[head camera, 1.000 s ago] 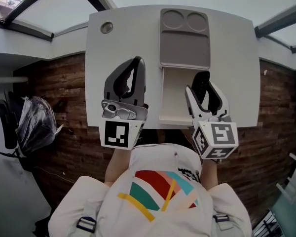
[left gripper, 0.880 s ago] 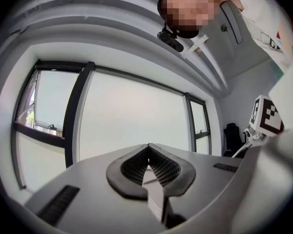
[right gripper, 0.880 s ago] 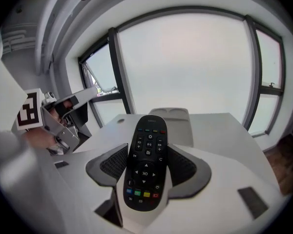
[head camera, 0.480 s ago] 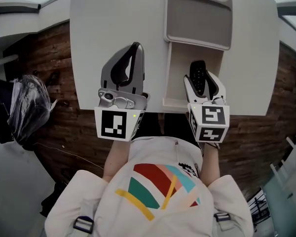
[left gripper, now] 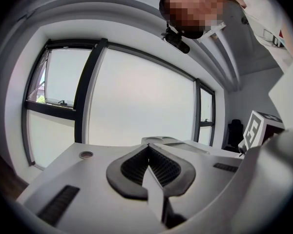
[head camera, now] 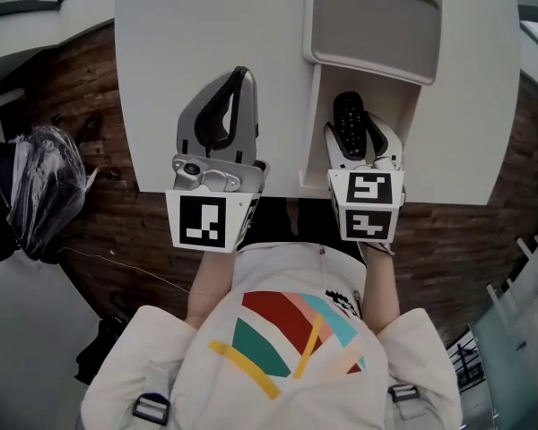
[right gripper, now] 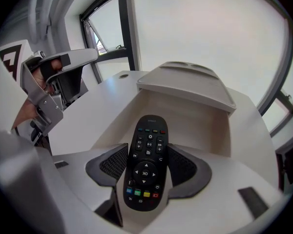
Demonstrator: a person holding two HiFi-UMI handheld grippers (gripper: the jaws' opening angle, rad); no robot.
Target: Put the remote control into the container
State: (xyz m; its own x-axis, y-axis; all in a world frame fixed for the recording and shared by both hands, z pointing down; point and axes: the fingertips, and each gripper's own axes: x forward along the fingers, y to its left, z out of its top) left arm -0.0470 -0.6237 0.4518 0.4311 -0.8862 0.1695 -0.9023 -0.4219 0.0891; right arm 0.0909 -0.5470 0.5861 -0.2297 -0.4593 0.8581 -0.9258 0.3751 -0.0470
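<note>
A black remote control [head camera: 348, 122] [right gripper: 146, 165] with coloured buttons sits lengthwise between the pads of my right gripper [head camera: 359, 138] [right gripper: 146, 163], which is shut on it. Its far end reaches over the near edge of the white open container [head camera: 399, 106] [right gripper: 195, 116]. A grey lid tray [head camera: 373, 27] [right gripper: 185, 82] with two round recesses sits at the container's far end. My left gripper [head camera: 236, 92] [left gripper: 149, 152] hovers over the white table [head camera: 179, 43] to the left of the container, shut on nothing.
A round grommet [left gripper: 86, 155] [right gripper: 123, 75] is set in the table's far left. A dark bag [head camera: 45, 186] lies on the wooden floor at the left. Large windows stand beyond the table. The person's white shirt fills the lower head view.
My right gripper has carried the remote forward, over the container's near edge. The left gripper has kept its place over the table while the head view tilted closer.
</note>
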